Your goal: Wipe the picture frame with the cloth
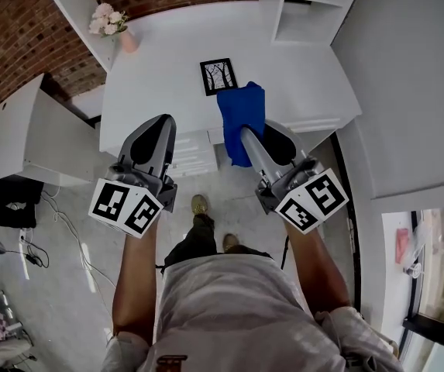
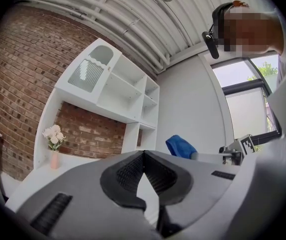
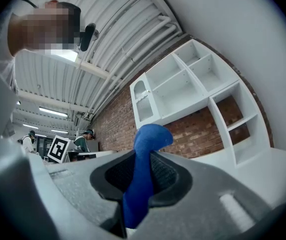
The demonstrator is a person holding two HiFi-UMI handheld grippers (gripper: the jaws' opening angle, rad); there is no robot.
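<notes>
- Picture frame (image 1: pixel 218 76): lies flat on the white desk (image 1: pixel 160 68), towards its far side, untouched.
- Cloth (image 1: pixel 242 113): blue, pinched in the right claw (image 3: pixel 142 156); its free end hangs just near-right of the frame.
- Left claw (image 2: pixel 143 155): closed on nothing, held at the desk's near edge, left of the frame.
- Step in hand: probably the approach; wiping not yet begun.
- Next move: lower the cloth onto the frame's face; the left claw could steady the frame.
</notes>
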